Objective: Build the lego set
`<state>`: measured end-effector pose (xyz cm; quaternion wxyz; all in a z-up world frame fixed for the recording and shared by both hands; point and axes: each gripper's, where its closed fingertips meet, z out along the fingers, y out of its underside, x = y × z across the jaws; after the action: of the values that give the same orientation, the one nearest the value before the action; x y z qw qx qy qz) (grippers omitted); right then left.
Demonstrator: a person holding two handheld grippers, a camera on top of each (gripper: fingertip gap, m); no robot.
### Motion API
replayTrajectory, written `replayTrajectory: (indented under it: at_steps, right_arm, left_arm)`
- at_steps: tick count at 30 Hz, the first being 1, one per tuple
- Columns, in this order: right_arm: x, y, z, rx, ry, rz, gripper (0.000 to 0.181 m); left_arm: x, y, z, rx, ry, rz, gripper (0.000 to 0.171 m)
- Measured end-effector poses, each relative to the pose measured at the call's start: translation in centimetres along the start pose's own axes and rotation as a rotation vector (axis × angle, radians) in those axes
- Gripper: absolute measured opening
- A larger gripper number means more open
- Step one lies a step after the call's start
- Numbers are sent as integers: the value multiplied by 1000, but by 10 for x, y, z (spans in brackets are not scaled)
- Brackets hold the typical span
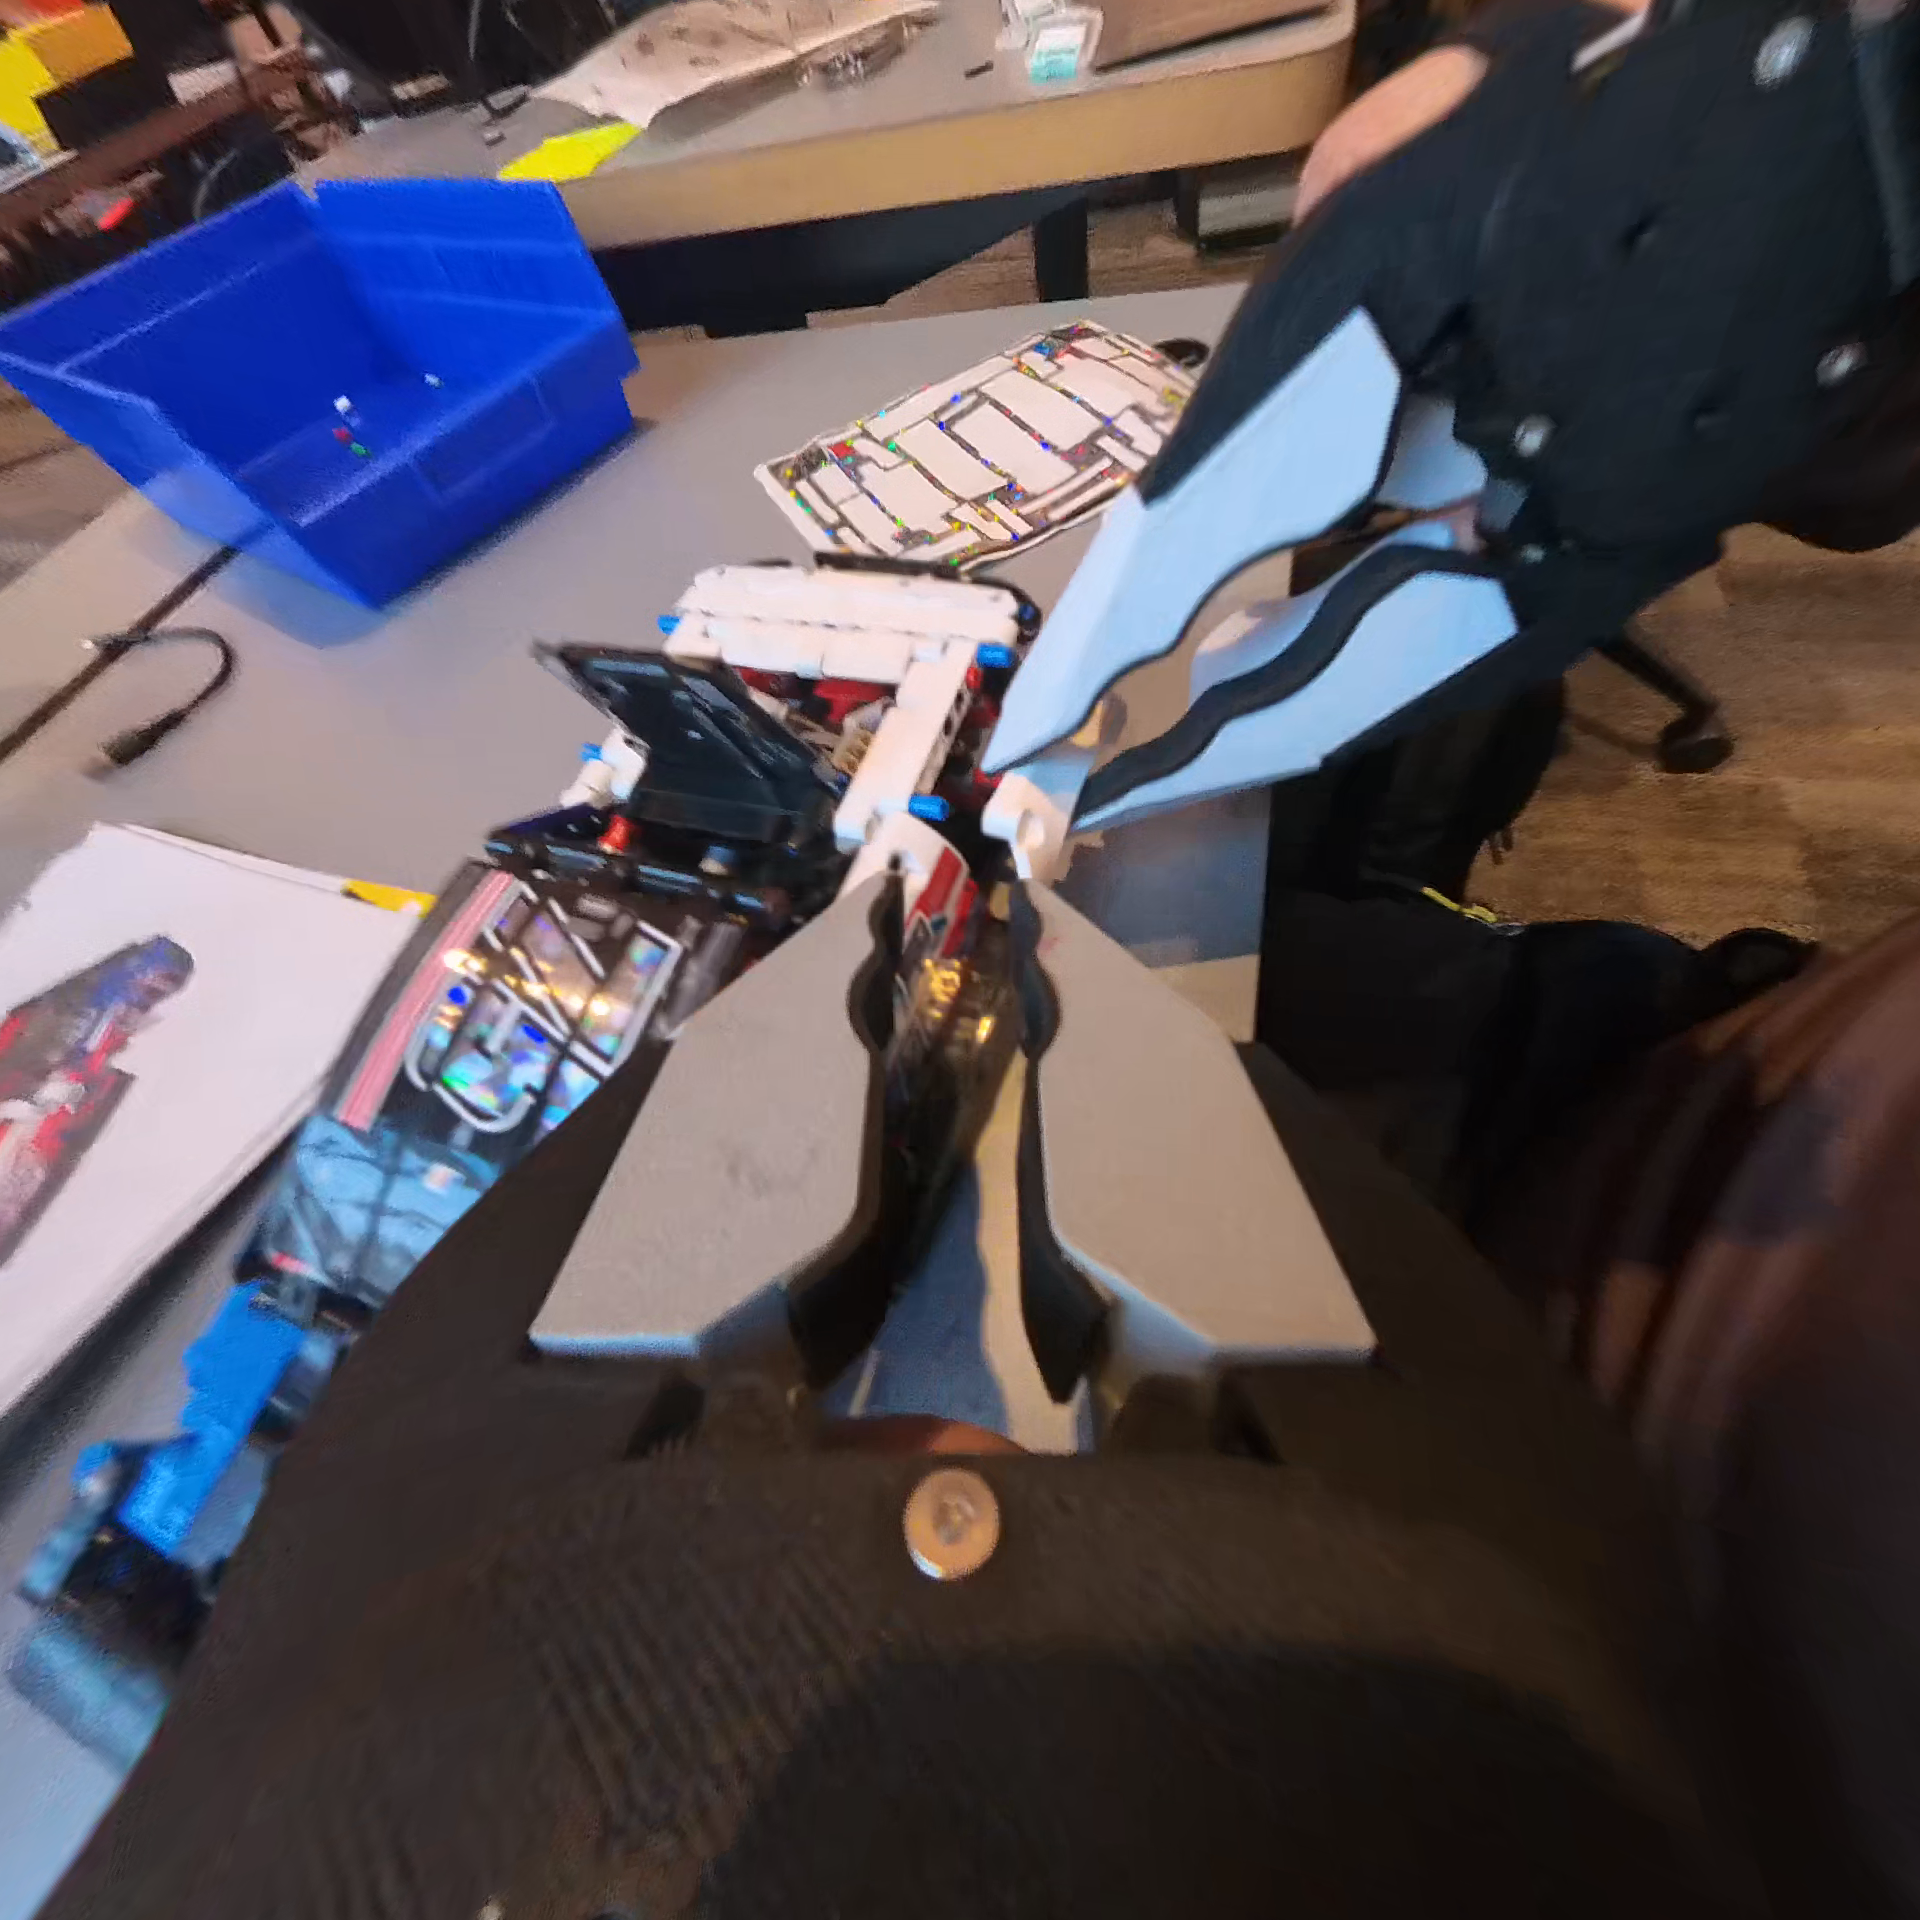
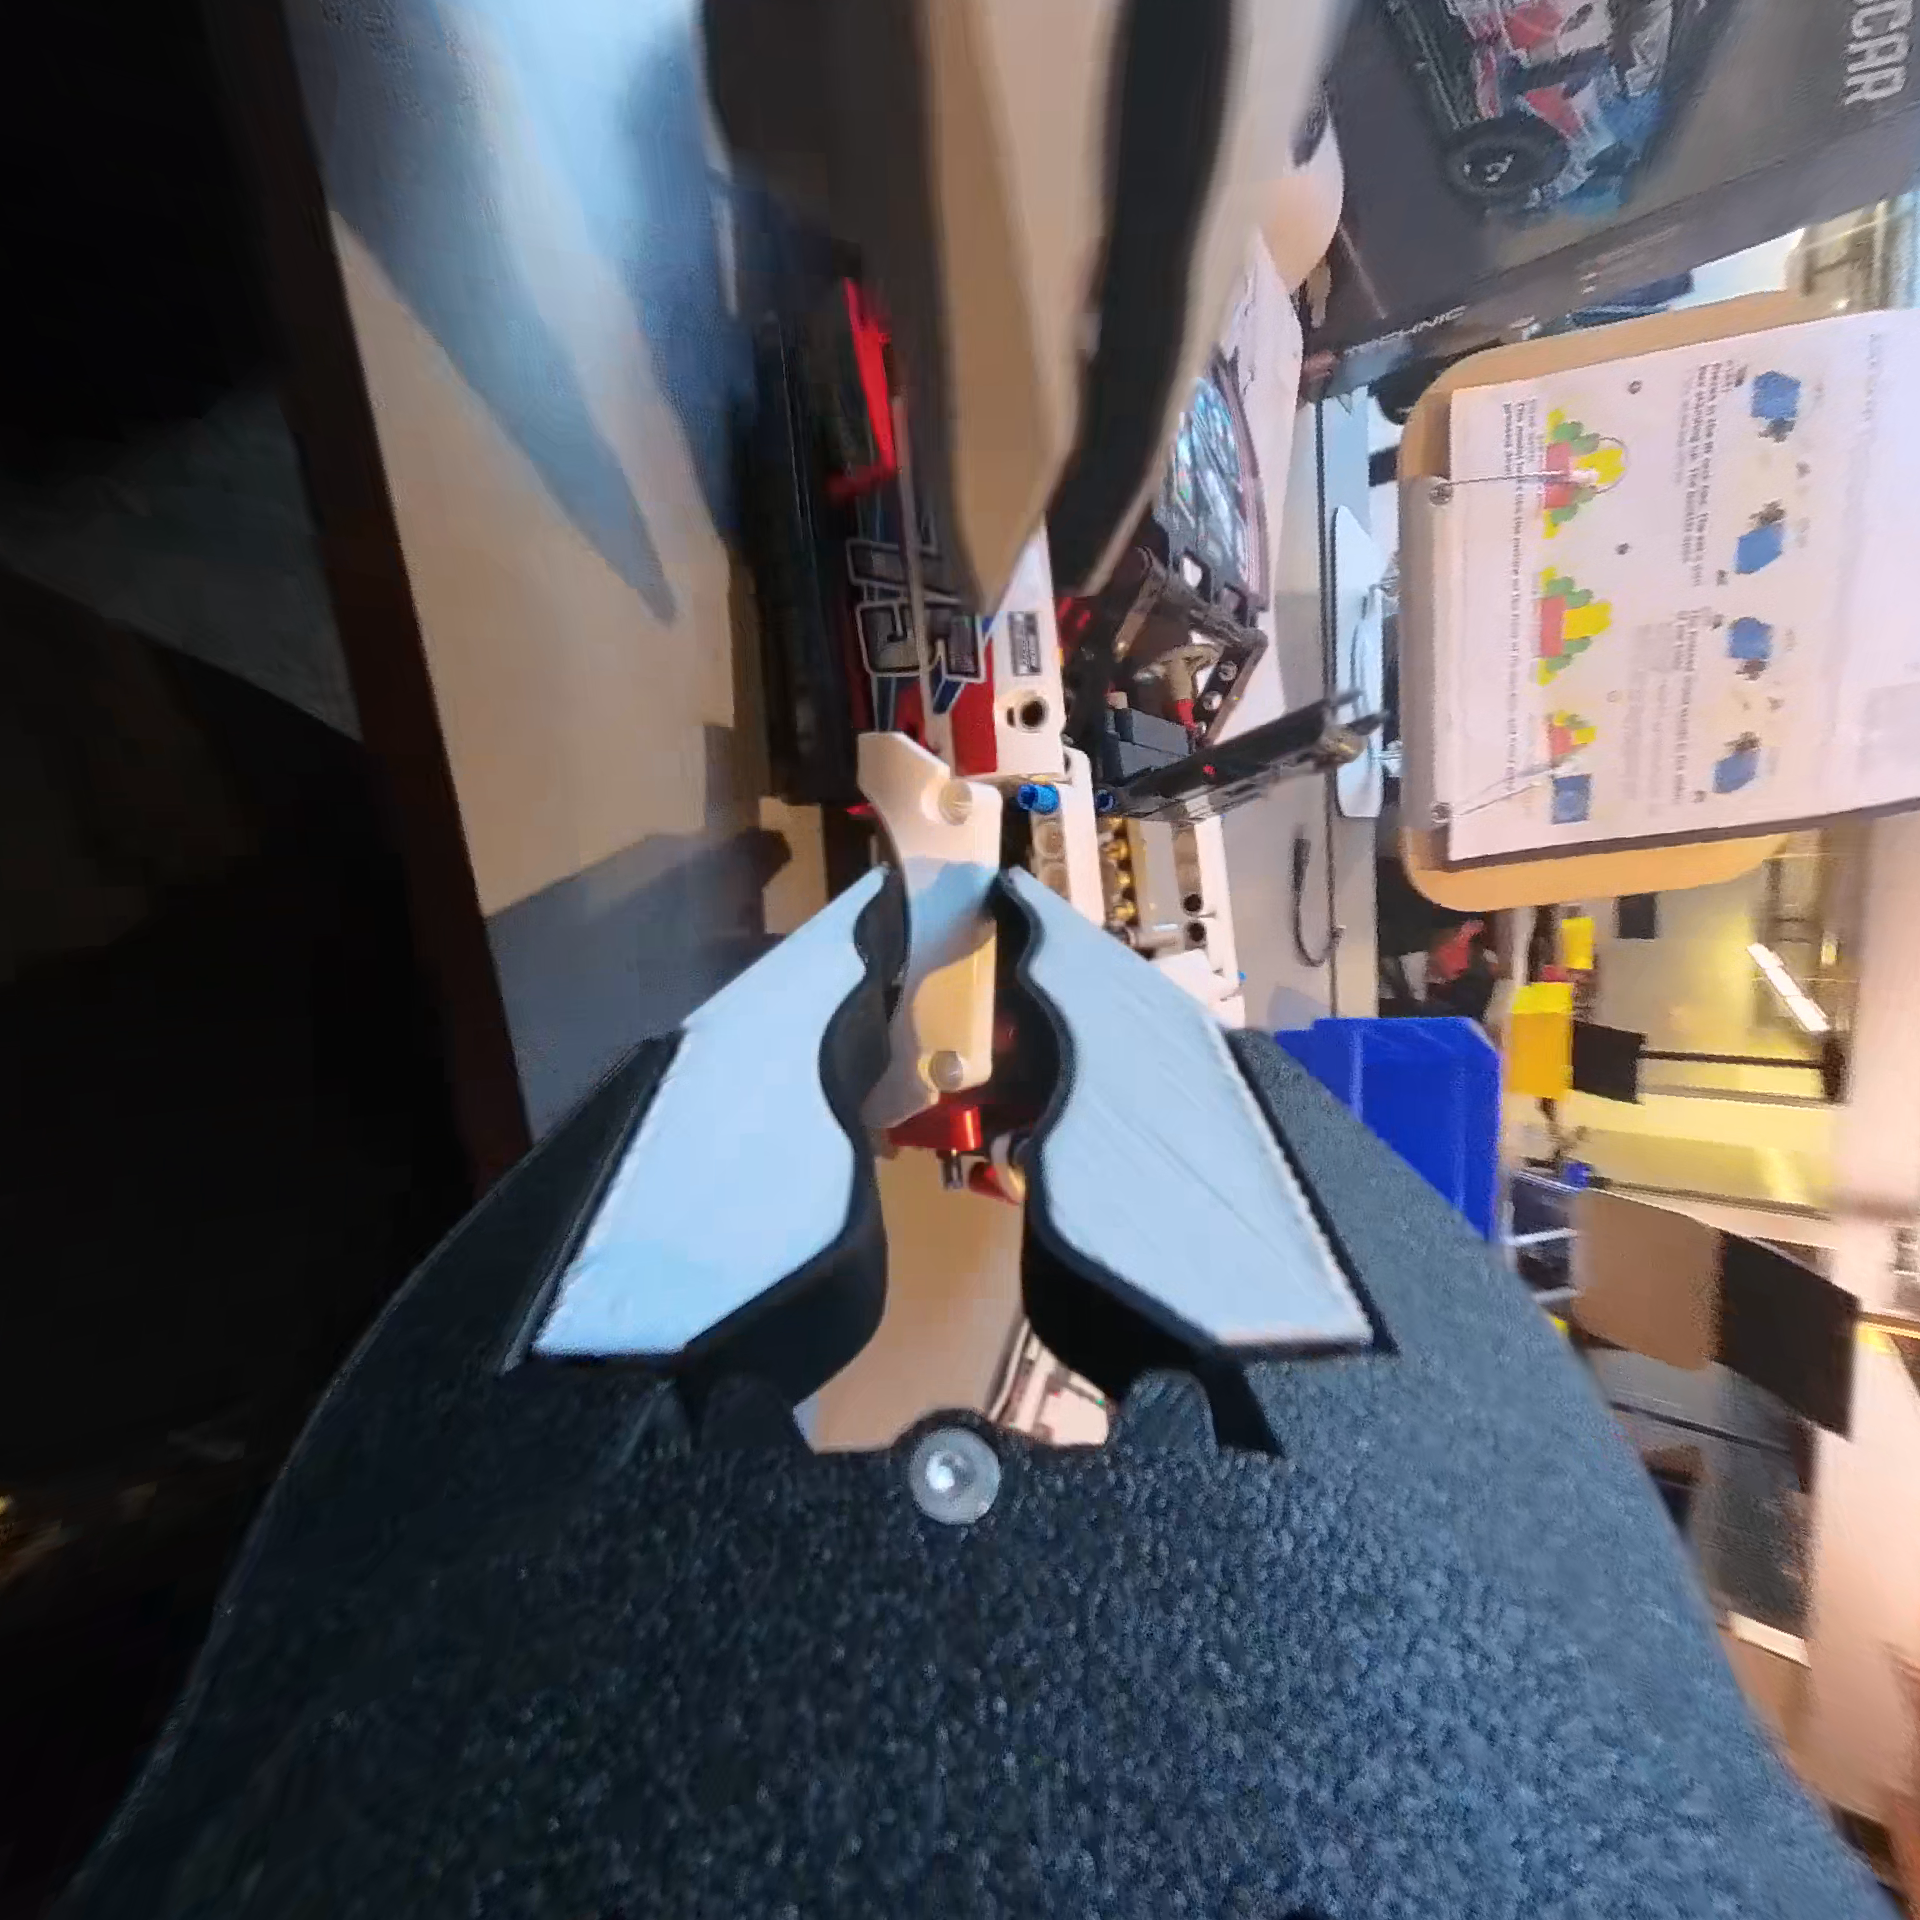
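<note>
**Two grippers, one white piece to fit**

Two grippers meet at the side of the car (image 1: 790, 748). The right gripper (image 2: 943, 883) is clenched on a white piece (image 2: 935, 935), and a red pin (image 2: 951, 1127) shows at the near end of that piece. The far end of the piece sits just beside the car's white side, near a blue pin (image 2: 1037, 798). I cannot tell if it has clicked in yet.

The left gripper (image 1: 951, 894) has its tips close together at the car's painted side. It seems to pinch the car there, but the picture is blurry, so I cannot tell for sure.

The car lies on the grey table (image 1: 364, 727), close to the edge. A sticker sheet (image 1: 977, 447) and a blue bin (image 1: 332, 364) sit behind it. A booklet (image 1: 156, 1039) lies to the side.

To do this well, I think the left gripper should keep the car from sliding. The right one should line up the holes first, then push straight and slow. A crooked push could bend a pin or knock the car off the table.
</note>
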<state>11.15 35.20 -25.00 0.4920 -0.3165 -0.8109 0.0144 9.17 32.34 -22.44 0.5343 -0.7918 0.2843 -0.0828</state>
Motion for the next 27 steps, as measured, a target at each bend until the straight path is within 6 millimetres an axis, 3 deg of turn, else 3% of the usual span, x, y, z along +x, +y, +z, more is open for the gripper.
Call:
replayTrajectory:
  at_steps: [4,9,27]
  right_arm:
    - [10,1,3,-39,95,-115,17]
    - [11,4,7,-58,142,-199,18]
    - [14,5,9,-35,112,-182,17]
  left_arm:
    - [-7,-13,2,-40,80,38,26]
    - [-4,-4,21,-157,172,136,28]
    - [2,-9,44,-242,239,262,27]
